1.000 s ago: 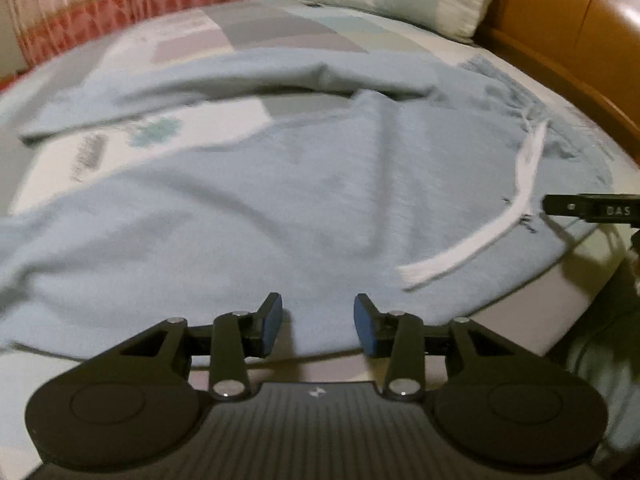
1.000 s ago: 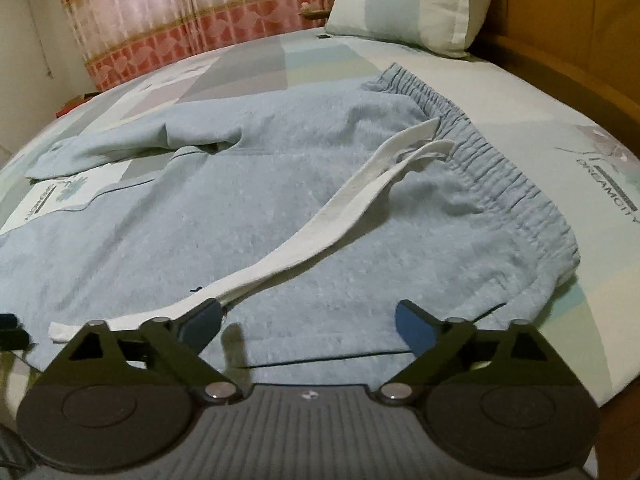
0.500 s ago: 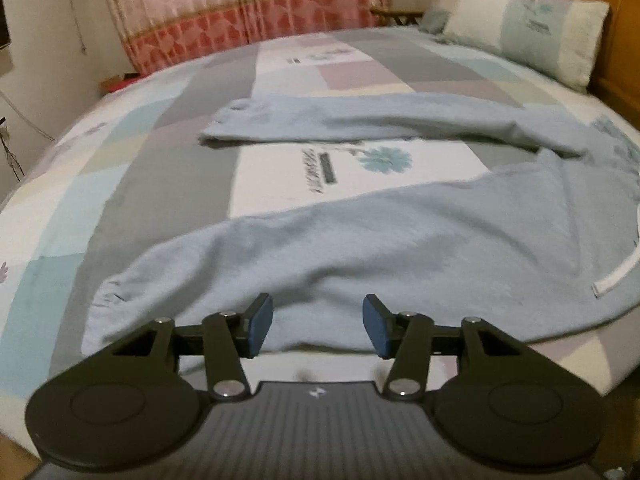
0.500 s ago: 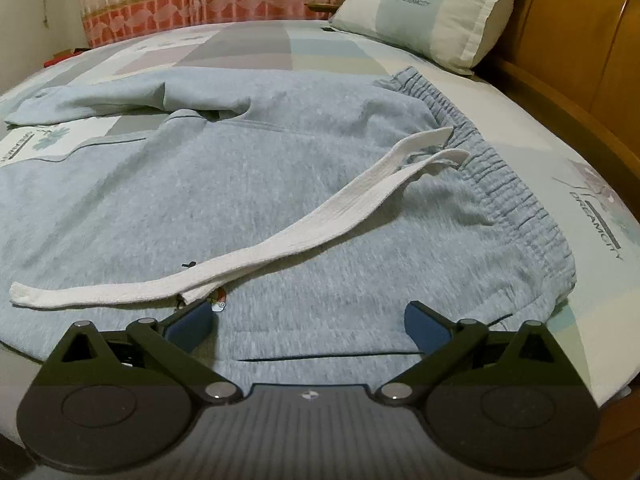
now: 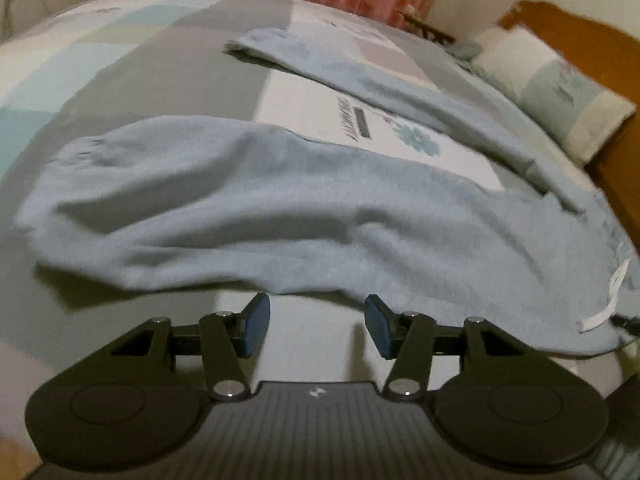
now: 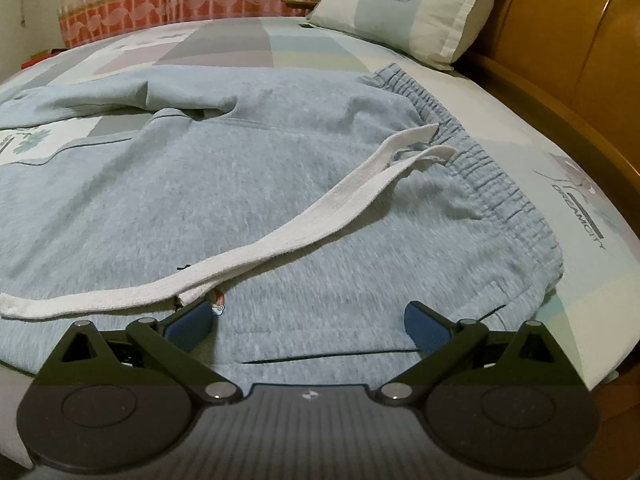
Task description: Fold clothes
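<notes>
1. Spread across the patchwork bed sheet (image 5: 168, 80) lie the pale blue sweatpants (image 6: 280, 208), legs splayed apart toward the curtain side, elastic waistband (image 6: 500, 184) near the pillow (image 6: 408, 4); nothing is folded yet, as I judge it.
2. My left gripper (image 5: 316, 320) hangs just short of the near trouser leg (image 5: 224, 208), its jaws apart with only bare sheet between them. My right gripper (image 6: 310, 320) hovers low over the hip area, jaws spread wide and gripping nothing.
3. To do this step well, I would take the near leg at its outer edge and the waist corner together, then carry both over onto the far leg (image 5: 400, 92) so the seams line up.
4. Both pinches should catch the front and back layers; fleece this thick may otherwise slide apart and leave a lumpy fold.
5. Before folding, the white drawstring (image 6: 280, 248) deserves tucking in: it trails flat and ribbon-like down the front, loose enough to snag my left pad.
6. Fabric reads soft, fuzzy and limp, with shallow wrinkles; the gathered waistband is ribbed and stiffer, probably the firmer hold.
</notes>
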Motion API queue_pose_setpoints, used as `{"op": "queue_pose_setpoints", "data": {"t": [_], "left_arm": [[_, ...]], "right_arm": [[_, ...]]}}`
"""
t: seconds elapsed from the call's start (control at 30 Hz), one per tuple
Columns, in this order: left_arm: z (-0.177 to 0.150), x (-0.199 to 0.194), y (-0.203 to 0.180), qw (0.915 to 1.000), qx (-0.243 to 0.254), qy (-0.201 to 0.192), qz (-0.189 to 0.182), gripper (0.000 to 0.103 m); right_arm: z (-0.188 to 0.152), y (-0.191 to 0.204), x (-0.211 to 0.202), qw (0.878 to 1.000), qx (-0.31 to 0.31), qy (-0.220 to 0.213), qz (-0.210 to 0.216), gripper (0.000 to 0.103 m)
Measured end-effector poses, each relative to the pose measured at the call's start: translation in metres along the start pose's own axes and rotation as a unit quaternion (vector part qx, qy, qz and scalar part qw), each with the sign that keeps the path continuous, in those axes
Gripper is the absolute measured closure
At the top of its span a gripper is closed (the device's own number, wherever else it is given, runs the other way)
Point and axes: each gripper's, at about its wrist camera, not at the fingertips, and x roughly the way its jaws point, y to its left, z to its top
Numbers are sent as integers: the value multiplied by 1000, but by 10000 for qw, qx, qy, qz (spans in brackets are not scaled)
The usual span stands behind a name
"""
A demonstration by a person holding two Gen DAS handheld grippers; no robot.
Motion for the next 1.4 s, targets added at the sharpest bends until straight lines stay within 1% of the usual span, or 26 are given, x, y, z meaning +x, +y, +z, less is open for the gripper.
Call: {"op": "queue_pose_setpoints", "data": {"t": [0.1, 0.13, 0.17, 0.2, 0.23, 0.27, 0.33, 0.37, 0.47, 0.5, 0.53, 0.57, 0.63, 0.7, 0.87, 0.9, 0.93, 1.03, 1.1, 1.13, 1.17, 1.2, 1.27, 1.33, 1.4], "left_arm": [[-4, -28, 28, 9985, -373, -406, -19, 46], [-6, -37, 41, 9965, -598, -585, 49, 44], [-8, -44, 55, 9927, -907, -782, 110, 44], [-10, -47, 71, 9878, -1259, -908, 87, 44], [-13, -49, 87, 9816, -1612, -1027, 59, 44], [-16, -49, 103, 9733, -2002, -1123, -42, 44], [-24, -42, 128, 9544, -2667, -1256, -460, 44], [-28, -38, 140, 9427, -2992, -1318, -672, 44], [-33, -17, 159, 9182, -3537, -1348, -1164, 44], [-32, -10, 163, 9123, -3645, -1409, -1226, 44], [-31, -4, 167, 9064, -3747, -1472, -1282, 46], [-31, 3, 170, 9003, -3848, -1536, -1337, 45], [-26, 11, 178, 8894, -4032, -1665, -1364, 45], [-20, 17, 182, 8847, -4097, -1738, -1388, 45], [-6, 24, 179, 8892, -4051, -1665, -1323, 46], [-7, 22, 178, 8893, -4041, -1658, -1356, 46], [-8, 22, 177, 8878, -4051, -1666, -1412, 46], [-11, 25, 183, 8763, -4229, -1714, -1547, 47], [-7, 27, 186, 8794, -4264, -1628, -1351, 54], [-4, 27, 187, 8810, -4280, -1583, -1248, 67], [-2, 28, 188, 8825, -4295, -1538, -1145, 83], [1, 28, 186, 8894, -4220, -1482, -946, 88], [7, 20, 180, 8967, -4053, -1614, -746, 93], [14, 5, 175, 9033, -3780, -1954, -554, 93], [21, -12, 170, 9088, -3521, -2198, -412, 93]], "right_arm": [[0, 2, 1, 10000, 36, 7, -59, 0], [1, 3, 1, 10000, 51, 12, -78, 0], [1, 3, 1, 9999, 66, 16, -98, 0], [1, 4, 1, 9999, 81, 21, -117, 0], [2, 4, 1, 9999, 95, 25, -136, 0], [2, 5, 1, 9998, 107, 27, -159, 0], [2, 7, 1, 9997, 117, 20, -217, 0], [2, 8, 1, 9996, 122, 17, -246, 0], [3, 9, 2, 9995, 140, 30, -283, 0], [3, 9, 2, 9995, 146, 37, -289, 0], [3, 10, 1, 9994, 150, 41, -298, 0], [3, 10, 1, 9994, 153, 44, -310, 0], [3, 11, 1, 9993, 158, 49, -332, 0], [3, 12, 1, 9992, 163, 52, -348, 0], [3, 12, 2, 9991, 203, 21, -370, 0], [3, 12, 2, 9991, 208, 15, -375, 0], [2, 12, 2, 9991, 213, 10, -380, 0], [2, 12, 3, 9991, 217, -1, -375, 0], [2, 12, 3, 9990, 223, -10, -378, 0], [2, 12, 3, 9990, 226, -14, -381, 0], [2, 12, 3, 9990, 227, -18, -382, 0], [2, 11, 3, 9990, 224, -22, -382, 0], [2, 11, 2, 9991, 219, -9, -375, 0], [3, 11, 3, 9991, 214, 20, -370, 0], [3, 11, 2, 9991, 215, 25, -370, 0]]}}
